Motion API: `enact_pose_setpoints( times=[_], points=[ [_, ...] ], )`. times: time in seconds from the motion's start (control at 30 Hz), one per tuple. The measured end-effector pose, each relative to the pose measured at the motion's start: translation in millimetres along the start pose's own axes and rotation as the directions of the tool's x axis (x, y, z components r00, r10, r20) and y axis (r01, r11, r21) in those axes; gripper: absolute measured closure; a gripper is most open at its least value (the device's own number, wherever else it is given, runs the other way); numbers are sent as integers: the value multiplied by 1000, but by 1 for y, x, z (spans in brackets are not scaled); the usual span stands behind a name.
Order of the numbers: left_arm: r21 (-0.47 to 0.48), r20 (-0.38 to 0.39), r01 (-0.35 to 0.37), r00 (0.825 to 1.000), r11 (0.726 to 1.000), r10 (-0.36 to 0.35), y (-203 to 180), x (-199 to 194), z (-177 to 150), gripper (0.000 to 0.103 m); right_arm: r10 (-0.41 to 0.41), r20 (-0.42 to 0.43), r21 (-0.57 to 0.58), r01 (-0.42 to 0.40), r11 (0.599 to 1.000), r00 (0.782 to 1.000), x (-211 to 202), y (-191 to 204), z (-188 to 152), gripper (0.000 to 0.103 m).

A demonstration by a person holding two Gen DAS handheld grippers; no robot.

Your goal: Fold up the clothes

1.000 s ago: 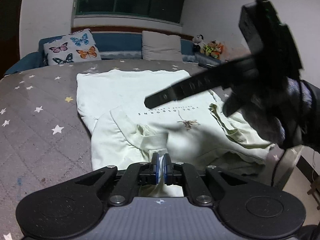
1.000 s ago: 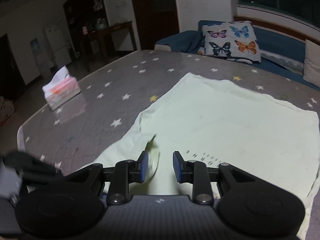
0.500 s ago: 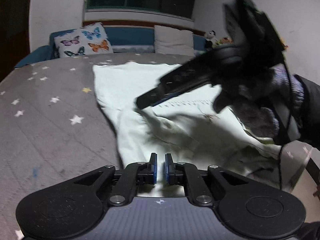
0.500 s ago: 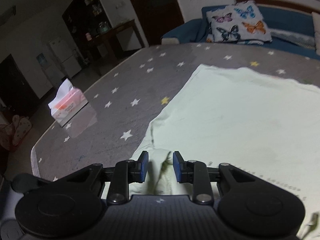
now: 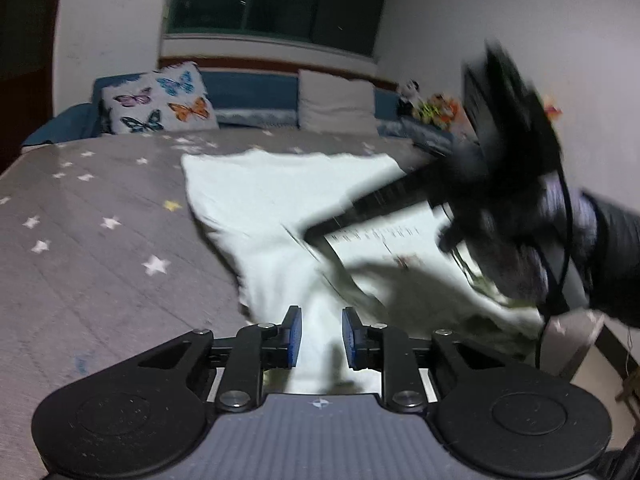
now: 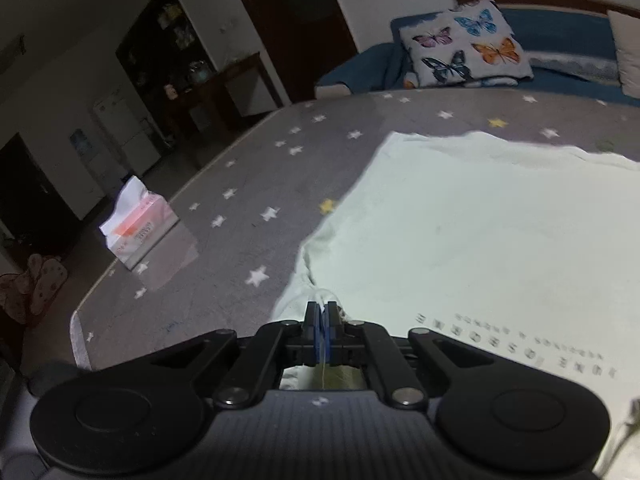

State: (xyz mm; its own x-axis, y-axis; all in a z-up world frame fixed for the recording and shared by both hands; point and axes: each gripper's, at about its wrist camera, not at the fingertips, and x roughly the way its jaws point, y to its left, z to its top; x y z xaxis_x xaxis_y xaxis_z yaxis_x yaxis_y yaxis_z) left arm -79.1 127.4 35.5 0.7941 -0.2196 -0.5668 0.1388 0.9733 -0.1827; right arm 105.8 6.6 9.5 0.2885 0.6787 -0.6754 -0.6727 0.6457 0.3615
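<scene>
1. Left wrist view: my left claw [image 5: 319, 336] is opening, pale shirt [image 5: 280, 208] cloth between its pads - the garment lies on the star-print bed [image 5: 100, 216].
2. Right wrist view: my right claw [image 6: 321, 320] is clamped on the shirt's [image 6: 480, 232] edge - tissue pack [image 6: 138, 228] well apart.

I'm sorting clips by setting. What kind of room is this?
Most likely a lived-in home room, living or bed. A butterfly cushion leans on a blue sofa-like seat, a tissue pack lies on the star-print cover, and a cluttered cabinet stands behind.

Grey star-print bed [image 6: 248, 184]: pale shirt [image 6: 480, 232] spread on right, tissue pack [image 6: 138, 226] far left edge.
</scene>
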Motion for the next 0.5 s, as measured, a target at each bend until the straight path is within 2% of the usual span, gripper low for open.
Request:
enact_pose_setpoints(
  times=[0.13, 0.2, 0.4, 0.5],
  points=[
    [-35, 13, -63, 998, 997, 63, 12, 2, 10, 79, -26, -44, 20, 27, 999, 999, 8, -10, -7, 99],
    [-46, 7, -80, 997, 996, 80, 16, 7, 13, 81, -23, -35, 29, 24, 999, 999, 5, -11, -9, 97],
    [-6, -58, -36, 998, 999, 36, 5, 26, 3, 81, 22, -43, -20, -23, 1000, 999, -13, -1, -16, 93],
    [10, -66, -21, 998, 1000, 22, -1, 27, -3, 81, 30, -61, -40, -32, 999, 998, -19, 4, -23, 93]
  ],
)
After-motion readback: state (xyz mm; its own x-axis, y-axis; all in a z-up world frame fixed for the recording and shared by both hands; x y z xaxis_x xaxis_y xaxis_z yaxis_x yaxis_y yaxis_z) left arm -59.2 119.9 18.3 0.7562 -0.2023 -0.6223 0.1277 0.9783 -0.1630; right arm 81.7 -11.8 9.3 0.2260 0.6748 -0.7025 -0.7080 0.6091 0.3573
